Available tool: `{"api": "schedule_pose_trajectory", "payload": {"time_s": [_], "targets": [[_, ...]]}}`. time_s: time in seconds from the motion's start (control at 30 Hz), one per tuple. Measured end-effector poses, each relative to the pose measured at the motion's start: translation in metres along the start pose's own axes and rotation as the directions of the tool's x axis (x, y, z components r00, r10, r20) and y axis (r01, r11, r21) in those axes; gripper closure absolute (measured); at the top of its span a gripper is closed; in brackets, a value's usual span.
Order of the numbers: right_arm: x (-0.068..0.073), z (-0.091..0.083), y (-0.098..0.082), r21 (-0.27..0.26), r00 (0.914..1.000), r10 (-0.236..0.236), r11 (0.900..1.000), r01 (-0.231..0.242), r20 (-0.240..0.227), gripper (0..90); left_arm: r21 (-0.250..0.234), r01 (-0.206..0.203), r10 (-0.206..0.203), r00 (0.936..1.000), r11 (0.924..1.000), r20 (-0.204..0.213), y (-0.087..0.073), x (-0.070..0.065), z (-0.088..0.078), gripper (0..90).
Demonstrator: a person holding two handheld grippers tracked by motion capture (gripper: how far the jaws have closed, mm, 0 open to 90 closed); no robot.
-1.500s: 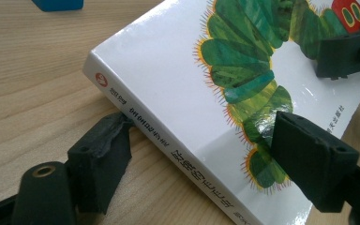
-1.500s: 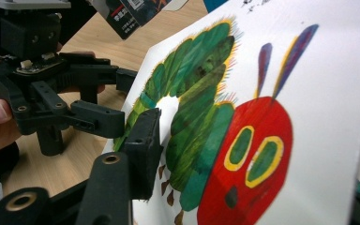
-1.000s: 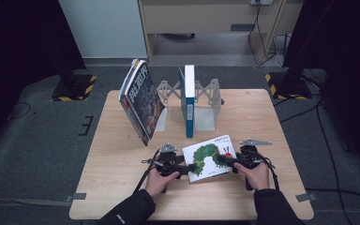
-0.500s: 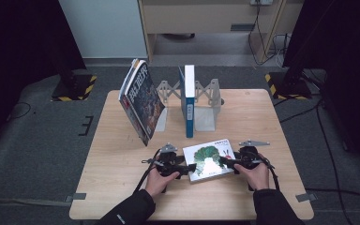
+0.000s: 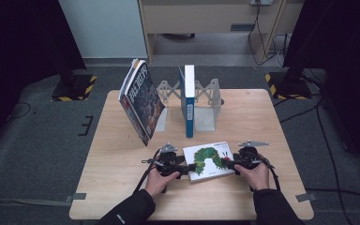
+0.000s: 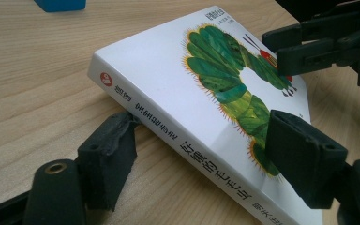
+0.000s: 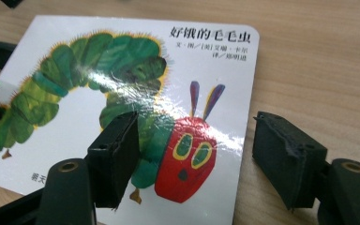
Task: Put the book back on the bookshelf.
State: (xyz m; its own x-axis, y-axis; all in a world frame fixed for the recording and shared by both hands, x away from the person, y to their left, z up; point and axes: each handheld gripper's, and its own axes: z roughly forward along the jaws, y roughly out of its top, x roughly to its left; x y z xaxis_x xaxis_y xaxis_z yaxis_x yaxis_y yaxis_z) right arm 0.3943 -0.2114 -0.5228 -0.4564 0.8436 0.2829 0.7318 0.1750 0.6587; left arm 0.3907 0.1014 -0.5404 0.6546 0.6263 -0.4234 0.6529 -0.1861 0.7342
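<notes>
A white board book with a green caterpillar on its cover [image 5: 209, 161] lies near the table's front edge, between my two grippers. My left gripper [image 5: 186, 168] is shut on its spine edge. In the left gripper view one pad [image 6: 110, 161] sits under the spine and the other [image 6: 304, 164] presses on the cover, so that side is tilted up off the wood. My right gripper [image 7: 199, 154] has just been opening. One of its pads [image 7: 117, 154] hovers over the caterpillar's head and the other [image 7: 286, 157] stands off the book's edge over the table, neither pressing.
At the back of the table [image 5: 122, 187], a blue-and-white book [image 5: 189, 101] stands upright in a metal book rack [image 5: 208, 101]. A dark-covered book [image 5: 140, 101] leans beside the rack on its left. Bare wood lies to either side of my hands.
The right gripper's jaws have spread apart at the book's right edge. The book has shifted slightly and glare now shows on its cover. Both hands stay where they were.
</notes>
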Motion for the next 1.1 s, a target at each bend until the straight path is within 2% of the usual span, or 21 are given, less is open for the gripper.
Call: {"api": "schedule_pose_trajectory", "payload": {"time_s": [0.3, 0.43, 0.6, 0.8, 0.83, 0.9, 0.97, 1.1], "targets": [[-0.0005, 0.0022, -0.0011, 0.001, 0.9998, -0.006, 1.000, 0.006, -0.020, 35.6, 0.000, 0.003, -0.003, 0.9999, 1.0000, 0.013, 0.0001, 0.0005, 0.0001, 21.6], [0.0021, 0.0028, -0.0011, 0.005, 0.9981, -0.001, 1.000, 0.001, -0.062, 40.3, -0.001, 0.006, -0.006, 0.9998, 1.0000, 0.021, 0.0000, 0.0006, 0.0005, 19.1], [0.0036, 0.0030, -0.0008, 0.001, 0.9971, -0.004, 1.000, 0.004, -0.076, 41.3, -0.001, 0.007, -0.007, 0.9996, 1.0000, 0.028, -0.0002, 0.0008, 0.0004, 19.4], [0.0058, 0.0029, -0.0004, -0.018, 0.9931, -0.006, 1.000, 0.004, -0.118, 47.2, 0.008, 0.010, -0.010, 0.9977, 0.9999, 0.067, -0.0014, -0.0003, 0.0010, 21.7], [0.0062, 0.0031, -0.0003, -0.019, 0.9927, -0.014, 1.000, 0.011, -0.120, 48.0, 0.013, 0.005, -0.006, 0.9974, 0.9999, 0.072, -0.0017, -0.0013, 0.0014, 24.4], [0.0068, 0.0036, 0.0001, -0.022, 0.9919, -0.015, 1.000, 0.012, -0.126, 46.9, 0.023, -0.029, 0.028, 0.9987, 0.9993, 0.043, -0.0020, -0.0054, 0.0014, 25.6], [0.0059, 0.0024, 0.0007, -0.022, 0.9894, 0.009, 1.000, -0.013, -0.145, 46.2, 0.016, -0.050, 0.049, 0.9980, 0.9986, 0.039, -0.0018, -0.0063, 0.0003, 27.0], [0.0052, 0.0021, 0.0008, -0.025, 0.9901, 0.008, 1.000, -0.011, -0.140, 43.7, 0.013, -0.054, 0.053, 0.9979, 0.9985, 0.037, -0.0017, -0.0070, -0.0003, 27.9]]}}
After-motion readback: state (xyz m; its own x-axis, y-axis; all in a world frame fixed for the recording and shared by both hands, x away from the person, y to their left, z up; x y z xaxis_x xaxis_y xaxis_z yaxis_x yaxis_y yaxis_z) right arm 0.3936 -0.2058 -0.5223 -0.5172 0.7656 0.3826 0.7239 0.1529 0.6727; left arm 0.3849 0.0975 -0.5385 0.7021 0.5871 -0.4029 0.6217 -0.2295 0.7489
